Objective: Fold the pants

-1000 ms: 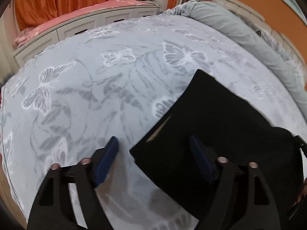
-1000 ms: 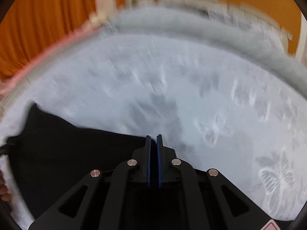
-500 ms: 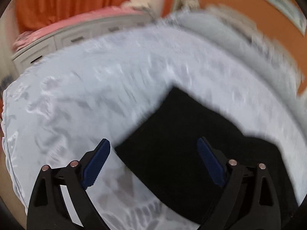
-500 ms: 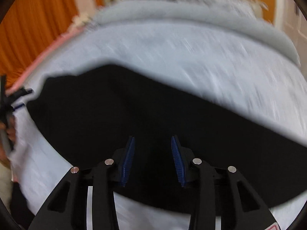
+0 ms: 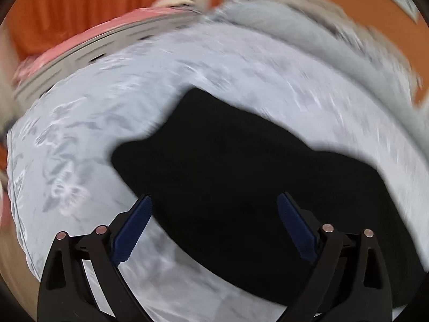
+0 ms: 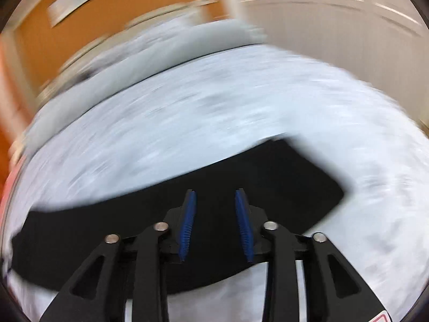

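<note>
Opening tongs [image 6: 215,204] over pants [image 6: 281,182], bedspread [image 6: 241,102] beyond.

Black pants [image 5: 241,177] lie on the butterfly-print bed [image 5: 80,161].

The left tool [image 5: 214,214] points downward, its jaws opening wide with nothing pinched. The right tool [image 6: 215,212] also tilts down, jaws opening, empty.

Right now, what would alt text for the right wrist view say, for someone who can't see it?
Black pants lie flat on a pale blue bedspread. The right gripper hangs over them, its blue-padded jaws opening with nothing pinched between. The picture is motion-blurred; an orange wall stands behind the bed.
</note>
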A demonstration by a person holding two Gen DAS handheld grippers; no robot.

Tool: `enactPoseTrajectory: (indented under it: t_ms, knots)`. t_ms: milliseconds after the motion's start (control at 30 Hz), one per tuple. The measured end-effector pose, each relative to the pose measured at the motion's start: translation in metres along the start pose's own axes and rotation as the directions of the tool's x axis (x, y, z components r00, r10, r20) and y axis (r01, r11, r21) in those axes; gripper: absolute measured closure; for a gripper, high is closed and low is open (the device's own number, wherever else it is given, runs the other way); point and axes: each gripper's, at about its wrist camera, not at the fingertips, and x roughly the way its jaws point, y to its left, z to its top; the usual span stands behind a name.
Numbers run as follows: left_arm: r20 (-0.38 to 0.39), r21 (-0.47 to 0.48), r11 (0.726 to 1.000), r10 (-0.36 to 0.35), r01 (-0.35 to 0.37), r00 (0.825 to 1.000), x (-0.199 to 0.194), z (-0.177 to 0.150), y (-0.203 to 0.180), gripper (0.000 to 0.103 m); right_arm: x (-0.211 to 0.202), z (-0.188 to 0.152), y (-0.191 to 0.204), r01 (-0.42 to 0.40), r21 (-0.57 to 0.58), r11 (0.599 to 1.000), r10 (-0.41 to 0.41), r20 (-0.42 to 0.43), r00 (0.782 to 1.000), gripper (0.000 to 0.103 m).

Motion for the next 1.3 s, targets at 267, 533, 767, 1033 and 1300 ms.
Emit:
enactPoseTrajectory:
  t_ms: [267,533,767,1033,1300]
  knots:
    - [-0.032,0.182,0.983,0.032,-0.025,0.999,0.018,-0.027,-0.059,0.010,0.048,0.032,-0.060,0.065,-0.017,0.998,-0.065,-0.026,0.998,0.039]
    - [-0.021,0.189,0.981,0.050,-0.045,0.999,0.024,-0.027,-0.071,0.008,0.085,0.039,-0.015,0.046,-0.218,0.975,-0.063,-0.071,0.995,0.096]
    - [-0.022,0.200,0.978,0.058,-0.052,0.998,0.030,-0.028,-0.078,0.005,0.092,0.031,-0.056,0.070,-0.139,0.988,-0.075,-0.033,0.997,0.093]
    - [-0.053,0.205,0.977,0.063,-0.050,0.997,0.024,-0.029,-0.063,0.005,0.013,0.029,0.010,-0.027,-0.235,0.972,0.032,0.017,0.999,0.079]
    - [-0.115,0.293,0.956,0.039,-0.003,0.993,0.018,-0.038,-0.036,0.005,0.023,-0.039,0.100,0.008,-0.449,0.894,-0.081,-0.144,0.986,0.079]
